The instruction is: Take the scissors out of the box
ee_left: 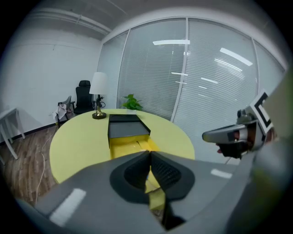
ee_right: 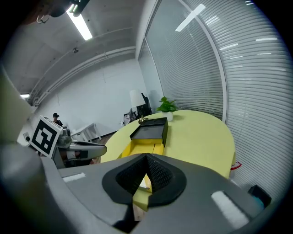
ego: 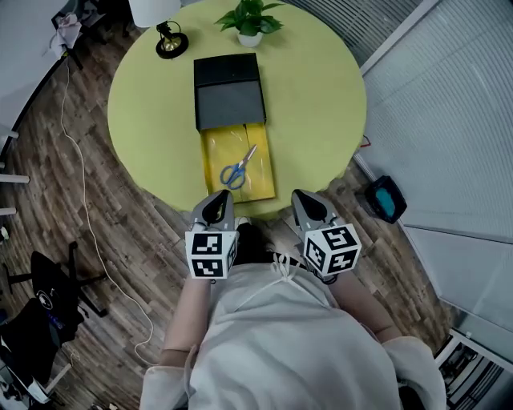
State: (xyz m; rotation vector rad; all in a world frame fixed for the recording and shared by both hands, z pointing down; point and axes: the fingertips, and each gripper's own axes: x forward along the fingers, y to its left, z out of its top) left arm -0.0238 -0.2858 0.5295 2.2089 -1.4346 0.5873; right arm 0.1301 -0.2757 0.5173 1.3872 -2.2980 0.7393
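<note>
A black box (ego: 228, 90) lies on the round yellow-green table (ego: 321, 88), its yellow drawer tray (ego: 260, 178) pulled out toward me. Blue-handled scissors (ego: 238, 170) lie in the tray, blades pointing toward the box. My left gripper (ego: 218, 199) hovers at the table's near edge just short of the tray, shut and empty. Beside it my right gripper (ego: 305, 198) is also shut and empty. In the left gripper view the shut left gripper (ee_left: 150, 153) hides most of the tray (ee_left: 127, 147). In the right gripper view the right gripper (ee_right: 146, 156) is shut before the tray (ee_right: 143, 148). Neither gripper view shows the scissors.
A table lamp (ego: 171, 38) and a potted plant (ego: 250, 22) stand at the table's far edge behind the box. A white cable (ego: 90, 224) trails over the wood floor at the left, near a black chair (ego: 48, 290). A blue-topped bin (ego: 387, 200) sits by the blinds on the right.
</note>
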